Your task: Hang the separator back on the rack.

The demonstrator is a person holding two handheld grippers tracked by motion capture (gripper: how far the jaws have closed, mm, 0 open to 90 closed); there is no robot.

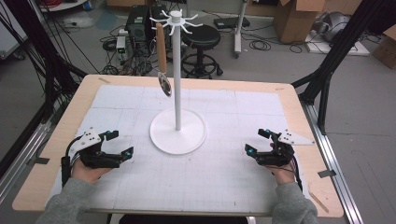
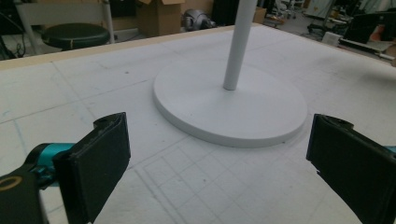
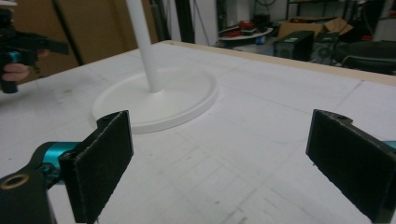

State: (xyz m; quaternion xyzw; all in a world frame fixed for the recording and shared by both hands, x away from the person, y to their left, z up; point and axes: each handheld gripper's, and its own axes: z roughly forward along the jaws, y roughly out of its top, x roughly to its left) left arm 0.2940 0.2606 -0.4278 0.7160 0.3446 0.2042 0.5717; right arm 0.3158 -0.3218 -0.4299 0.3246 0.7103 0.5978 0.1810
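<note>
A white stand (image 1: 178, 132) with a round base and a tall pole rises from the middle of the white mat; several hooks (image 1: 176, 21) ring its top. A wooden-handled utensil (image 1: 161, 49) hangs from a left hook, its round metal head (image 1: 165, 84) lowest. My left gripper (image 1: 120, 143) rests open on the mat left of the base, nothing between its jaws. My right gripper (image 1: 255, 141) is open and empty right of the base. In the left gripper view the base (image 2: 229, 109) lies ahead of my gripper (image 2: 217, 158). The right gripper view shows the base (image 3: 156, 100) beyond my gripper (image 3: 219, 158).
The wooden table's rim (image 1: 191, 81) frames the mat. On the floor behind are a black stool (image 1: 201, 37), cardboard boxes (image 1: 294, 16) and cables. Black frame posts (image 1: 327, 70) stand at both sides. The left hand and gripper (image 3: 18, 51) appear far off in the right gripper view.
</note>
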